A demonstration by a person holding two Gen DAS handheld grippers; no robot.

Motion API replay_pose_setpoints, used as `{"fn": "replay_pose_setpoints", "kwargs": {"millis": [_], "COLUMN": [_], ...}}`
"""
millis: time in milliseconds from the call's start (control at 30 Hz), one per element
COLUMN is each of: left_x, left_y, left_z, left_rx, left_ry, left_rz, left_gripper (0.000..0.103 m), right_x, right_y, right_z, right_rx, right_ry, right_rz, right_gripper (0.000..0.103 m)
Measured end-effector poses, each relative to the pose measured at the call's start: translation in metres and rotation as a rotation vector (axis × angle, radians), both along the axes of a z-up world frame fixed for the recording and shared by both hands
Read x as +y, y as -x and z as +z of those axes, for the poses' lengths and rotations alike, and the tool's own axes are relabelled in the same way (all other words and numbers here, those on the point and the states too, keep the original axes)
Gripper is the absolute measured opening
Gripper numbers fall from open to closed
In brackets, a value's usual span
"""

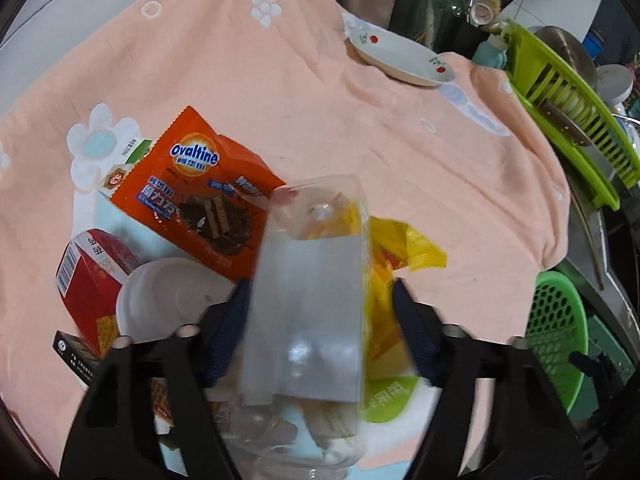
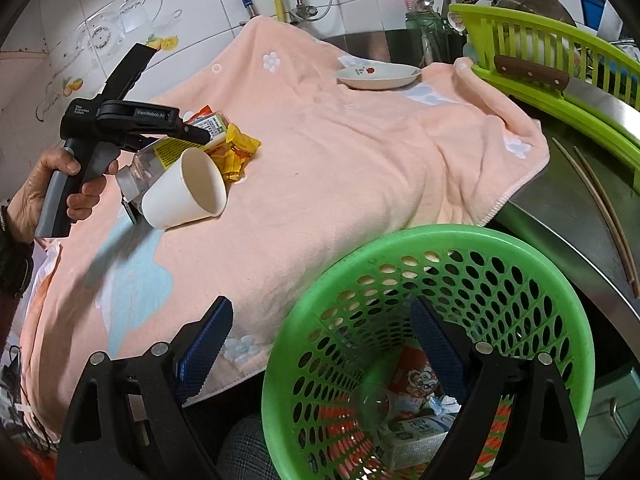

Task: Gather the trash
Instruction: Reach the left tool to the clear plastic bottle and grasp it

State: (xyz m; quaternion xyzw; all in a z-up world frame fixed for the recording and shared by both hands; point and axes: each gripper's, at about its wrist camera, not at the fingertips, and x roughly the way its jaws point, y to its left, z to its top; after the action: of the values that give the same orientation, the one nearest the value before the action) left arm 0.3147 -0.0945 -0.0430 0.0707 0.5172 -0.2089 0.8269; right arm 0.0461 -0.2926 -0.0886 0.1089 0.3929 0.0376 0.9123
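In the left wrist view my left gripper [image 1: 320,300] is shut on a clear plastic bottle [image 1: 308,300], held between both pads just above the trash pile. The pile holds an orange Ovaltine packet [image 1: 192,200], a red carton [image 1: 88,280], a white paper cup [image 1: 168,304] and yellow wrappers [image 1: 404,248]. In the right wrist view my right gripper [image 2: 320,340] is open and empty over the rim of the green basket [image 2: 520,264]. The basket holds a carton [image 2: 416,436] and wrappers. The left gripper [image 2: 188,136], the bottle [image 2: 148,164] and the cup [image 2: 188,192] show at left.
A peach towel [image 2: 340,160] covers the counter. A white dish [image 2: 378,74] sits at its far edge. A lime dish rack [image 2: 560,64] with a knife [image 2: 532,72] stands at right, chopsticks [image 2: 600,208] lie on the steel drainboard. The green basket also shows in the left wrist view [image 1: 556,332].
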Motion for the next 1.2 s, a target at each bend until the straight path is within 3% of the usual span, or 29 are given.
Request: {"fn": "replay_pose_setpoints", "kwargs": {"millis": [200, 467, 800, 1067, 1200], "left_x": [0.010, 0.026, 0.064, 0.092, 0.104], "left_y": [0.006, 0.033, 0.062, 0.081, 0.089], "left_z": [0.006, 0.034, 0.058, 0.061, 0.059], "left_rx": [-0.032, -0.106, -0.159, -0.145, -0.134], "left_ry": [0.035, 0.096, 0.159, 0.190, 0.201], "left_rz": [0.032, 0.032, 0.053, 0.066, 0.075], "left_gripper": [0.061, 0.059, 0.057, 0.056, 0.056], "right_x": [0.000, 0.022, 0.076, 0.106, 0.113], "right_y": [0.000, -0.016, -0.076, -0.134, -0.156], "right_z": [0.001, 0.005, 0.016, 0.016, 0.010], "right_rx": [-0.002, -0.011, -0.043, -0.047, -0.021], "right_ry": [0.000, -0.027, -0.055, -0.017, -0.062], "right_rz": [0.002, 0.074, 0.315, 0.498, 0.568], "right_gripper": [0.087, 0.087, 0.090, 0.093, 0.094]}}
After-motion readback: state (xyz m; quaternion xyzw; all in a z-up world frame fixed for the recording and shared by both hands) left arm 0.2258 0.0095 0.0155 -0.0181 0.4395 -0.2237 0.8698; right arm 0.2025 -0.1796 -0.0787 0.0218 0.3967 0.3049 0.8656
